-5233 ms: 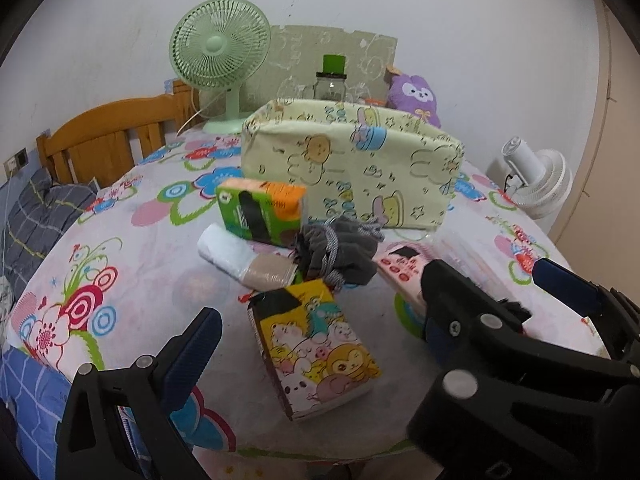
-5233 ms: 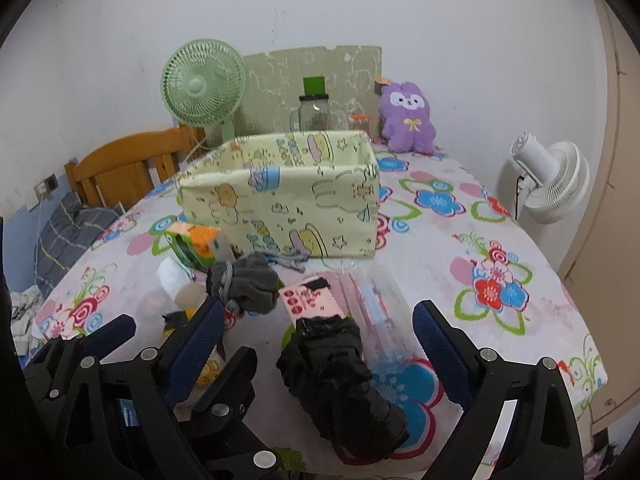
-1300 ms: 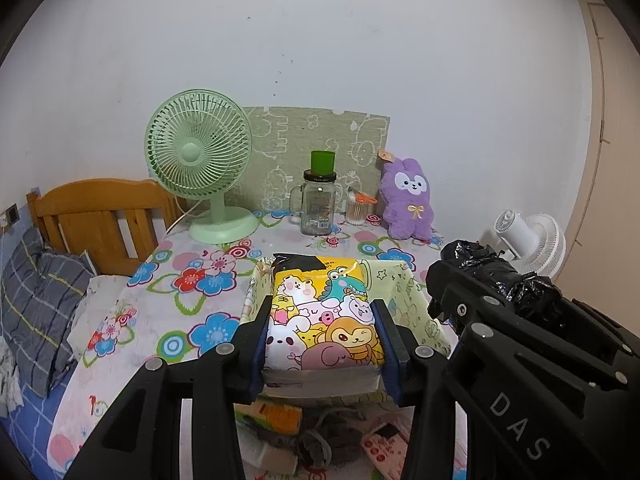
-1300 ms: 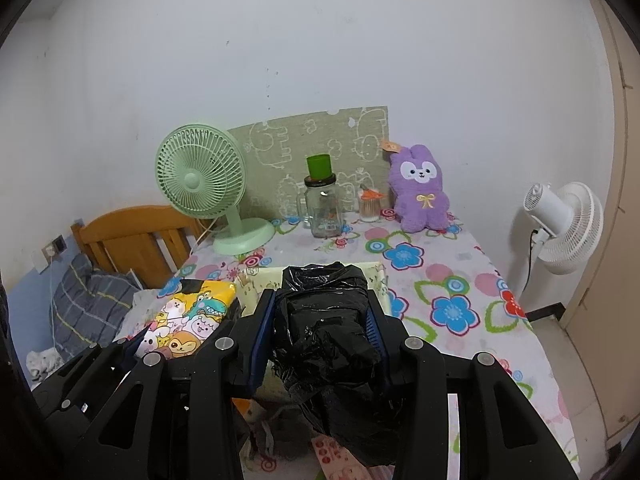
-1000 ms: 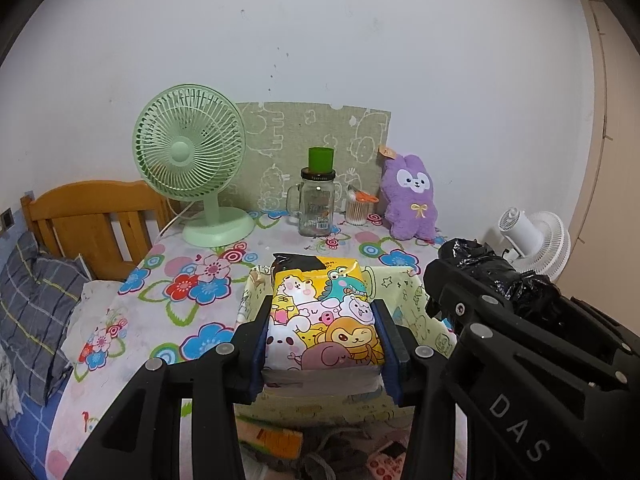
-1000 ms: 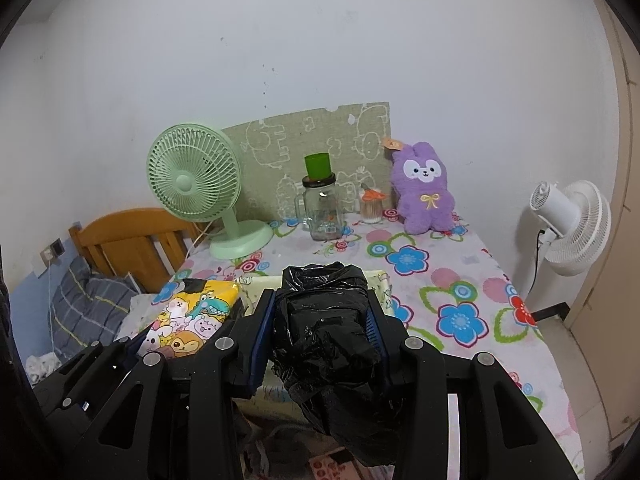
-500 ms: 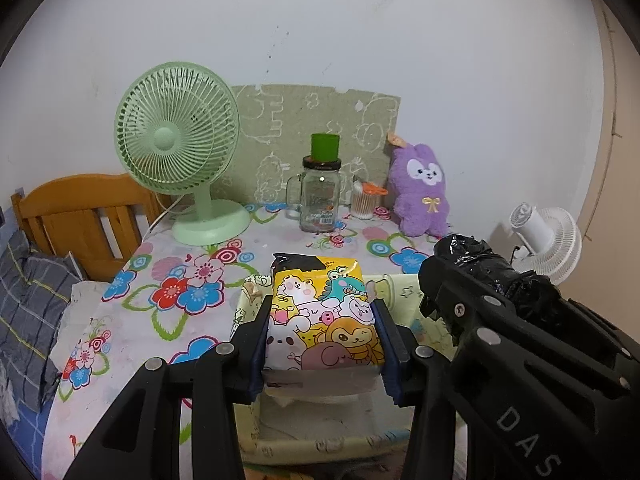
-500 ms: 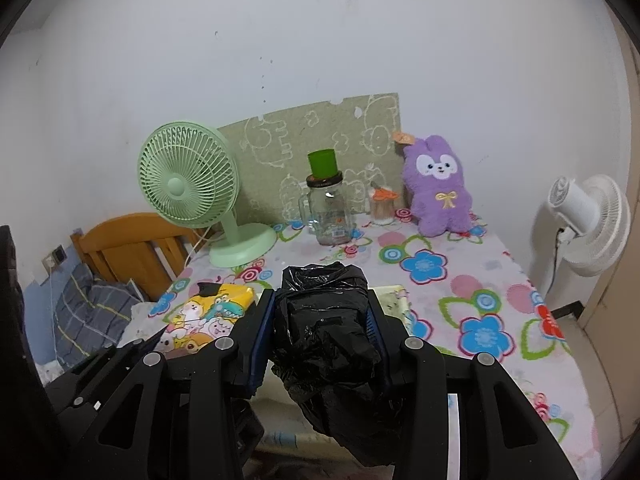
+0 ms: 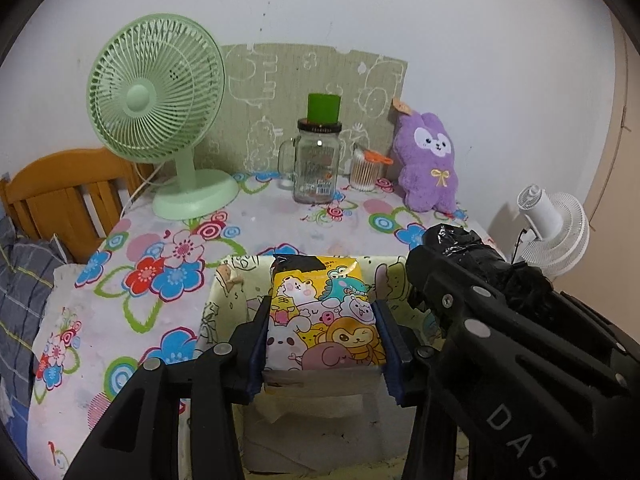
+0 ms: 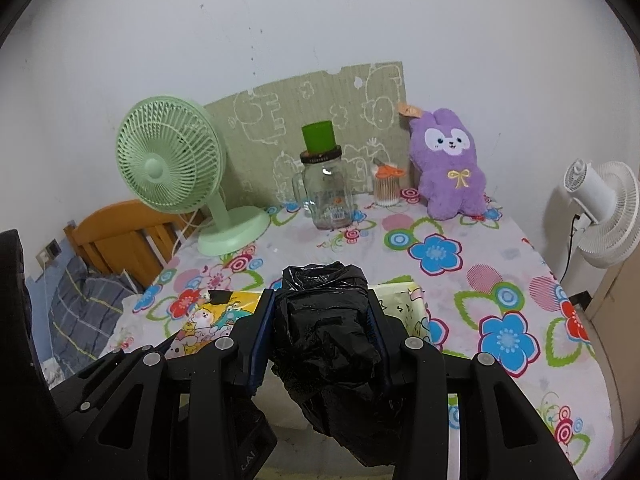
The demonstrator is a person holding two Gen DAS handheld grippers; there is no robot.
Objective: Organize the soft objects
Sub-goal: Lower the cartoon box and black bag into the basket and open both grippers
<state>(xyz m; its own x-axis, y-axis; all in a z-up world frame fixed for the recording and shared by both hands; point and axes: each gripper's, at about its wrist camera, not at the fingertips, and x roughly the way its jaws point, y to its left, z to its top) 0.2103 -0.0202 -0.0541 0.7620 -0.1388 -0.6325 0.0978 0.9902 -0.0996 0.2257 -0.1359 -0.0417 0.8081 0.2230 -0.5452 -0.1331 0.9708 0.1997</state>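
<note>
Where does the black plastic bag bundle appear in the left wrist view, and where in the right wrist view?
Left wrist view: black plastic bag bundle at right, gripped by the right gripper.
Right wrist view: the bundle at lower centre, between the gripper's blue pads.
Shared landmark: the purple plush rabbit against the back wall.

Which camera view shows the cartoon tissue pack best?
The left wrist view: the cartoon tissue pack fills the centre, its printed face fully visible. The right wrist view shows only a corner behind black gripper parts.
</note>
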